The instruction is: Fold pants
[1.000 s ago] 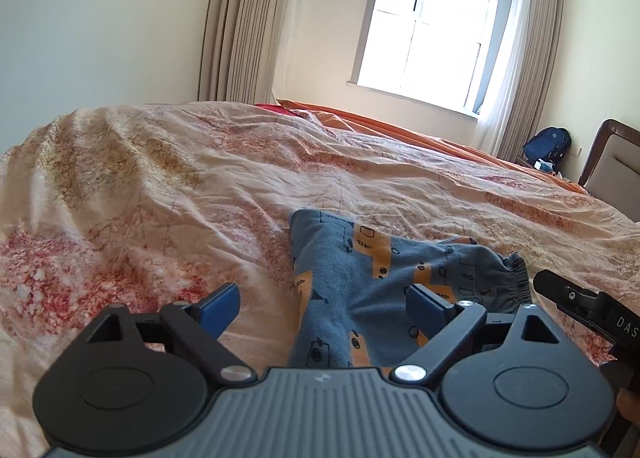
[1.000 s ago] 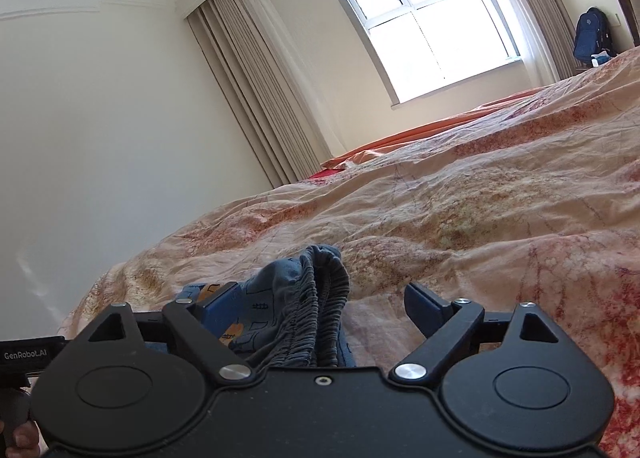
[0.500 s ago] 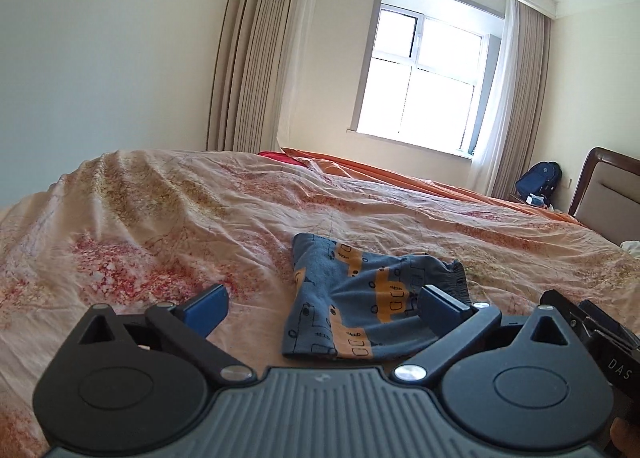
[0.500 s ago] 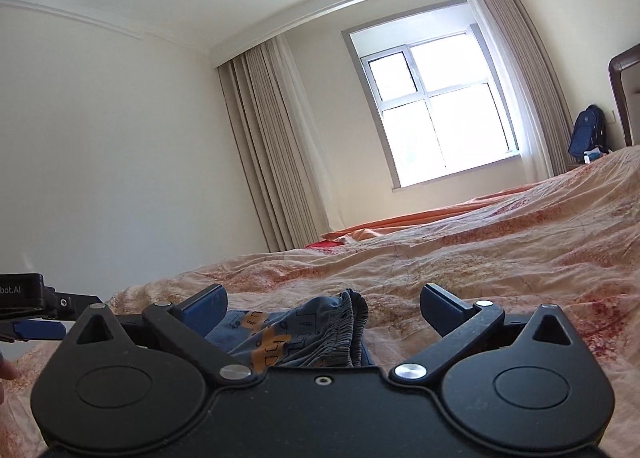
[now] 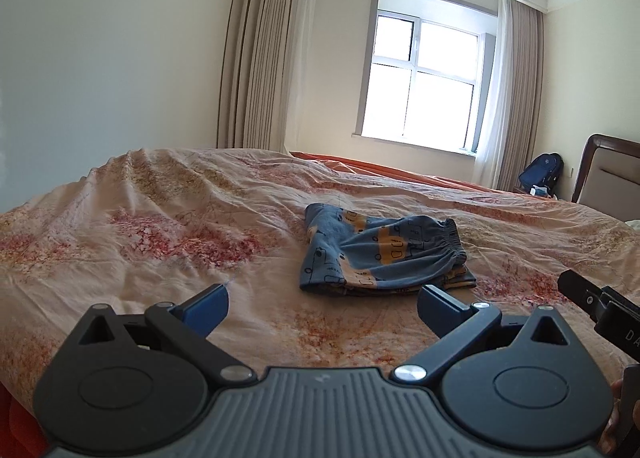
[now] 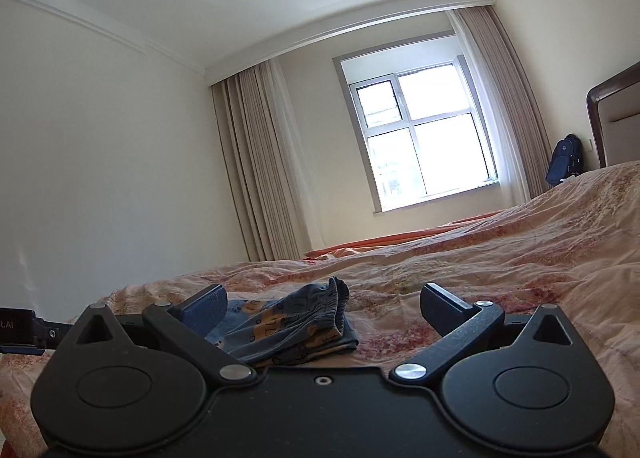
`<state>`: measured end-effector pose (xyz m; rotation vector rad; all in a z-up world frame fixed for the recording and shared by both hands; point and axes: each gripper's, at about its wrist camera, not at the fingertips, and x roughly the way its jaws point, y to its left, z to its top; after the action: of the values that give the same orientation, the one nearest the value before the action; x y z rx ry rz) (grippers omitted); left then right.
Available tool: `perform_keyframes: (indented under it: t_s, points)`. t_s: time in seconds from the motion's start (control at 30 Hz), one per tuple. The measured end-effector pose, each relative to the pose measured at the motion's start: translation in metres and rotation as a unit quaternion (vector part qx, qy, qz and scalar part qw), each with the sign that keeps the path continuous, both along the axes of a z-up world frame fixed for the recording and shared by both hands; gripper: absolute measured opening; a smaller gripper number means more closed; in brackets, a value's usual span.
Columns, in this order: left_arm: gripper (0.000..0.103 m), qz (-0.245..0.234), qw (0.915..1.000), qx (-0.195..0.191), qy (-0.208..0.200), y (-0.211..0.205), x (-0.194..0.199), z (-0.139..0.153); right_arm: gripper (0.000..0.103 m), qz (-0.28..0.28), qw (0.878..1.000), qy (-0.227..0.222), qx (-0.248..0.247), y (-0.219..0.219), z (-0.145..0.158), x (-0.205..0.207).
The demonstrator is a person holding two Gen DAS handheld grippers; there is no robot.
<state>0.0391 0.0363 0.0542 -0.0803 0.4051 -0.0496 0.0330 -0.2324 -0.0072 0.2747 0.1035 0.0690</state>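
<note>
The pants (image 5: 380, 254) lie folded in a compact stack on the bed (image 5: 160, 226), now well ahead of the left tongs (image 5: 322, 308) and right tongs (image 6: 322, 312), which have both drawn back released and empty, so the fold looks finished.

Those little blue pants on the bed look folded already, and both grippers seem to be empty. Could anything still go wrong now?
Possibly. The pants lie in a loose bundle on a wrinkled bedspread, and the waistband end bulges up, so the fold might slump or spring open. The left gripper and right gripper hang open and low just in front of the bundle; a careless move could snag the cloth and drag it apart.
</note>
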Motion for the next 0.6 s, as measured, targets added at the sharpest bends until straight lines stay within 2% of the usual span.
perform_keyframes:
  t_s: [0.27, 0.47, 0.6]
  points:
    - [0.103, 0.006, 0.9999, 0.014, 0.005, 0.004, -0.018, -0.030, 0.103, -0.009, 0.998, 0.038, -0.040, 0.012, -0.013, -0.015]
    - [0.103, 0.041, 0.9991, -0.011, -0.002, 0.014, -0.025, -0.042, 0.103, -0.009, 0.997, 0.049, -0.060, 0.019, -0.018, -0.017]
    - [0.103, 0.054, 0.9985, -0.010, -0.004, 0.015, -0.028, -0.046, 0.103, 0.001, 0.995, 0.058, -0.079, 0.026, -0.022, -0.013]
